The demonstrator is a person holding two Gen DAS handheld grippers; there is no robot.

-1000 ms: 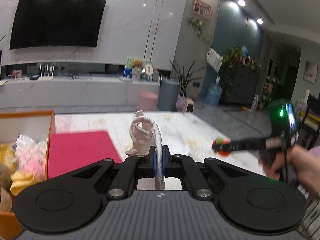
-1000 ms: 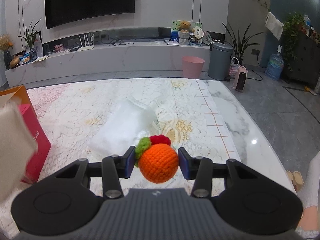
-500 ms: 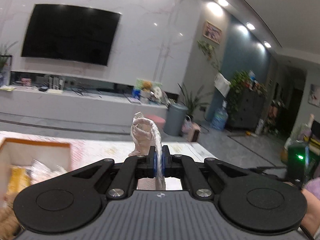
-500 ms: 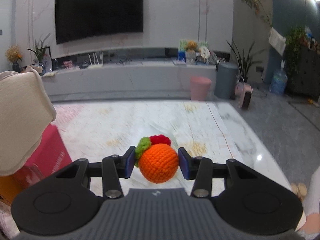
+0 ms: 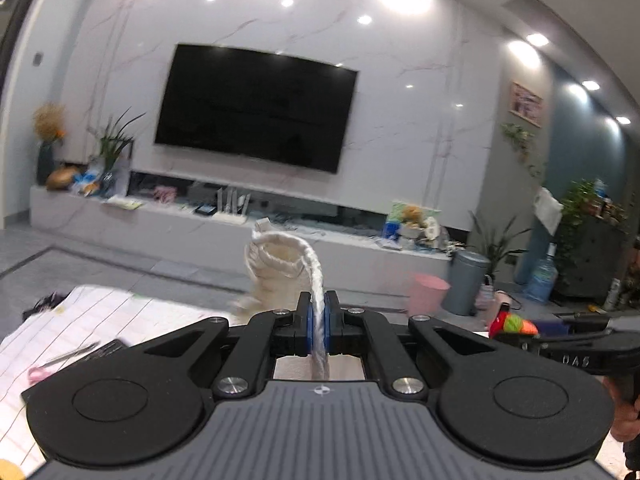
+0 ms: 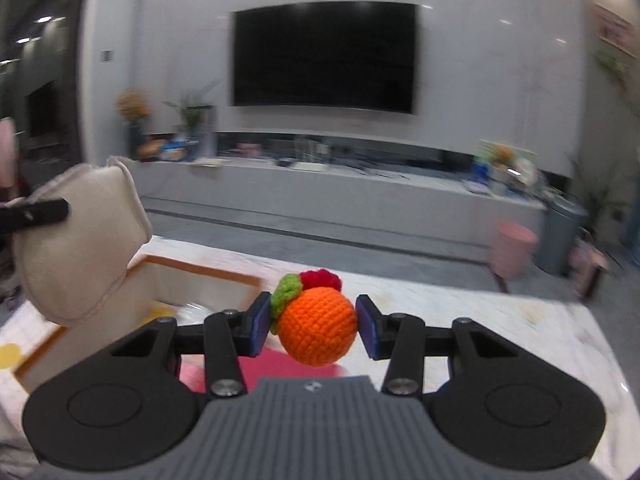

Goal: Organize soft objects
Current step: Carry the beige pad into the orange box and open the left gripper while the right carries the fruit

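My left gripper is shut on the edge of a cream cloth pouch, which stands up in front of it. From the right wrist view the same pouch hangs at the left, over the orange box's near corner. My right gripper is shut on an orange crocheted ball with a green leaf and a red tuft. The ball also shows at the right edge of the left wrist view. An orange-rimmed box sits on the table below and left of the ball.
A pink box lid lies under the right gripper. The white patterned tablecloth stretches to the right. A pink bin and grey bin stand on the floor by the TV console. A hand holds the right gripper.
Both grippers have risen and swung left, each keeping its hold. The orange box now lies just below and left of the ball, and the pouch hangs beside it.
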